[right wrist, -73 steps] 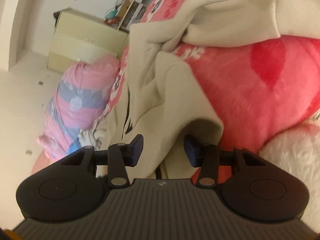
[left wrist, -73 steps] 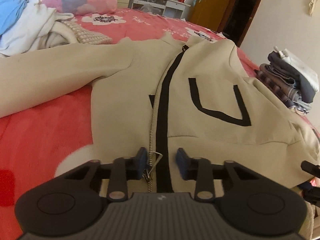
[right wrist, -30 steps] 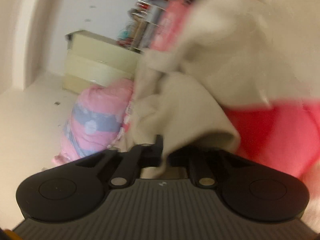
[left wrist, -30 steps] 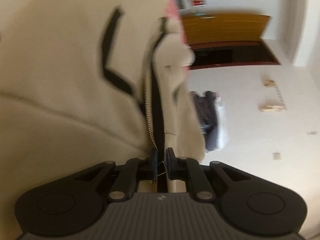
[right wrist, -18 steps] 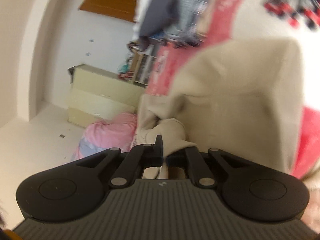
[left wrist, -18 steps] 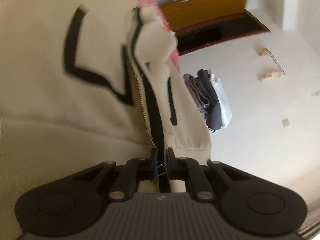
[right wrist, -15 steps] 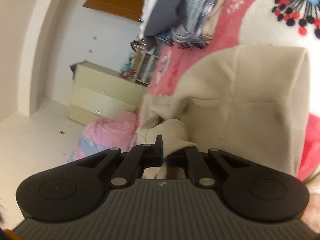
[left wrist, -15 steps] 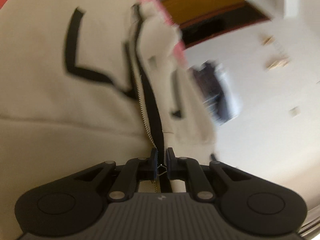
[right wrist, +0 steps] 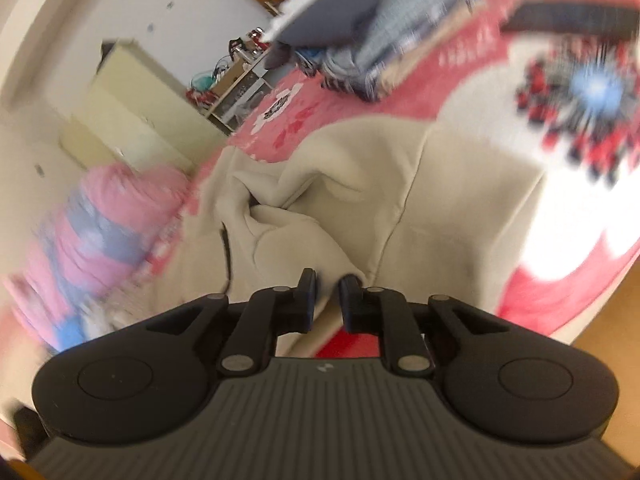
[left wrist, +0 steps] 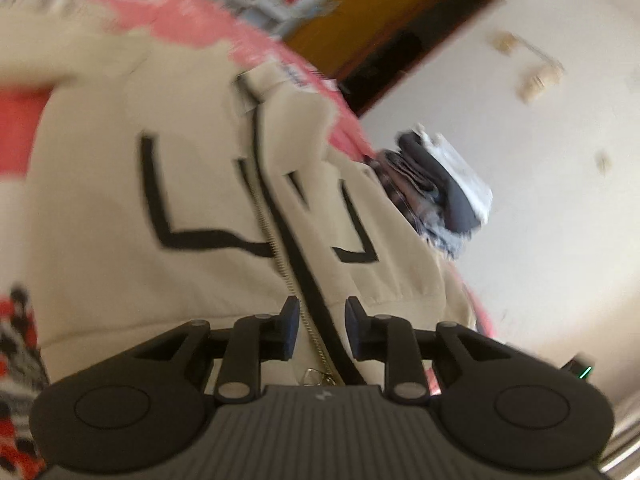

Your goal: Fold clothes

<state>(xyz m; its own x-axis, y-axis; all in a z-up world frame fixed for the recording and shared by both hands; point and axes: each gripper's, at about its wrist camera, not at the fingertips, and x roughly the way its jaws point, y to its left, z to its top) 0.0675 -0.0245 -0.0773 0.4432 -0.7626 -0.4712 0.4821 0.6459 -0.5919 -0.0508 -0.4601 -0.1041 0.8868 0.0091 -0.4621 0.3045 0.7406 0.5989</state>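
Observation:
A beige zip-up jacket (left wrist: 208, 200) with black lines lies on the pink and red bedspread (left wrist: 16, 132), front up, its two panels meeting at the zipper (left wrist: 280, 264). My left gripper (left wrist: 322, 326) hovers at the hem. Its jaws are opening, with the zipper and black placket running between the blue pads, which do not press on them. In the right wrist view the jacket (right wrist: 440, 208) shows bunched folds near its left side. My right gripper (right wrist: 327, 300) is also opening, with a fold of beige cloth just beyond the gap and not pinched.
A pile of folded clothes (left wrist: 436, 184) sits at the bed's edge, also visible as a pile (right wrist: 380, 28) at the top of the right wrist view. A pink bundle (right wrist: 108, 216), a cream cabinet (right wrist: 120, 120) and a brown door (left wrist: 384, 28) lie beyond. Both views are motion-blurred.
Both grippers were shut on the jacket's edge and now their jaws have parted, letting the cloth go. Both views have rolled, and the jacket now rests spread on the bed.

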